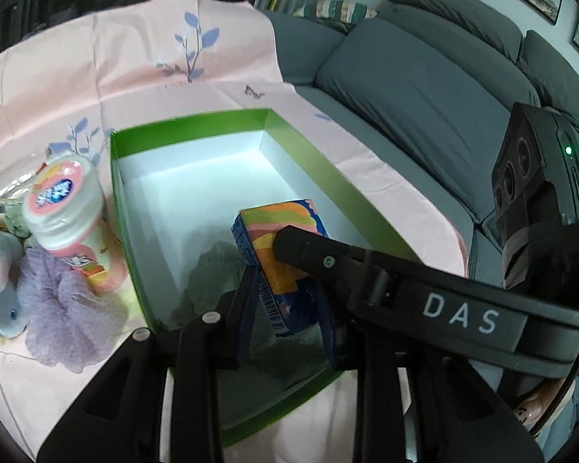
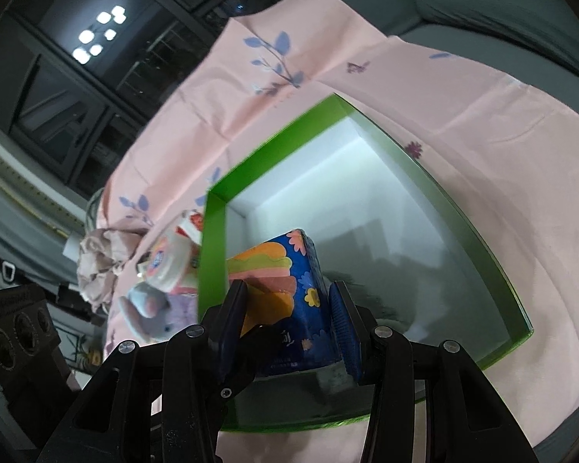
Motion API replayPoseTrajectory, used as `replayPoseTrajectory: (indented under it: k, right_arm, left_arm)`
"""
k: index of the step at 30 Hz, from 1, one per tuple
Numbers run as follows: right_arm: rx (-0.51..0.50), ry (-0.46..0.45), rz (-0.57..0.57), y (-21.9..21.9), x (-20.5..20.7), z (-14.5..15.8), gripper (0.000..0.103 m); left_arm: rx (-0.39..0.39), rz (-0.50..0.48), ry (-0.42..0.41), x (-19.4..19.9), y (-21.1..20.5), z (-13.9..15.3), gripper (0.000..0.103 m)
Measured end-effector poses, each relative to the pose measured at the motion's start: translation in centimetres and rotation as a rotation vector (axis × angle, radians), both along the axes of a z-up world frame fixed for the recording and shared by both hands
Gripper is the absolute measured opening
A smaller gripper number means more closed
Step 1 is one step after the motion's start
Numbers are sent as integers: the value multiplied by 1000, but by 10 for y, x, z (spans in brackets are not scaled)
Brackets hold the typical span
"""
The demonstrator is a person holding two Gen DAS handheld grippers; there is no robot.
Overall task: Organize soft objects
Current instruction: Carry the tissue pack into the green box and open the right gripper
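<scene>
Both tools grip one item, a soft blue tissue pack printed with orange, pink and green bands, held just above the white floor of the shallow green-walled cardboard box. The left tool pinches the pack across its narrow sides; the right tool pinches it across its wider face, pads pressed on both sides. No other item is visible in the box, so sorting appears to be at its first placement, not yet released. Outside the box, at nine o'clock from it on the pink leaf-printed cloth covering the worktop, wait a pink-lidded white tub, a lilac mesh bath puff and a pale blue plush animal, touching one another.
</scene>
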State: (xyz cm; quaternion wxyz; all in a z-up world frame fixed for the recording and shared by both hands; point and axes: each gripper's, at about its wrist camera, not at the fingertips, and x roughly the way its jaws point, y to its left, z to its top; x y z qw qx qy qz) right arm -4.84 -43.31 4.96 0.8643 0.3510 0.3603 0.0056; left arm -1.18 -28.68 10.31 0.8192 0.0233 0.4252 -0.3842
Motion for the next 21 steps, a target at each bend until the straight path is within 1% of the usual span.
replayPoseTrajectory:
  k: [3, 5, 7, 9, 12, 14, 16, 18, 19, 20, 21]
  right_arm:
    - [-17, 16, -10, 0, 5, -4, 47]
    - [-21, 21, -20, -1, 6, -4, 47]
    - [-42, 30, -42, -1, 6, -5, 47]
    - [-76, 47, -80, -2, 8, -5, 47]
    - [-134, 88, -127, -6, 12, -7, 47]
    - [-168, 113, -141, -7, 14, -9, 47]
    - [-191, 121, -141, -6, 16, -10, 47]
    - [-197, 129, -144, -7, 17, -11, 47]
    - [-205, 137, -151, -8, 17, -12, 47]
    - [-211, 142, -156, -9, 19, -13, 47]
    - [-223, 152, -161, -9, 21, -14, 47]
  left_arm:
    - [4, 5, 30, 6, -3, -5, 26]
    - [9, 0, 31, 10, -4, -7, 26]
    - [27, -7, 23, 12, -7, -8, 29]
    - [60, 3, -3, 13, -8, -11, 30]
    - [86, 42, -29, 18, -6, -14, 39]
    - [83, 66, -24, 22, -3, -17, 49]
    - [81, 76, -33, 24, -2, -17, 53]
    - [95, 79, -57, 24, -3, -16, 56]
    - [99, 77, -65, 24, -4, -16, 60]
    - [106, 76, -73, 24, -5, -16, 67]
    - [116, 72, -76, 25, -5, -18, 68]
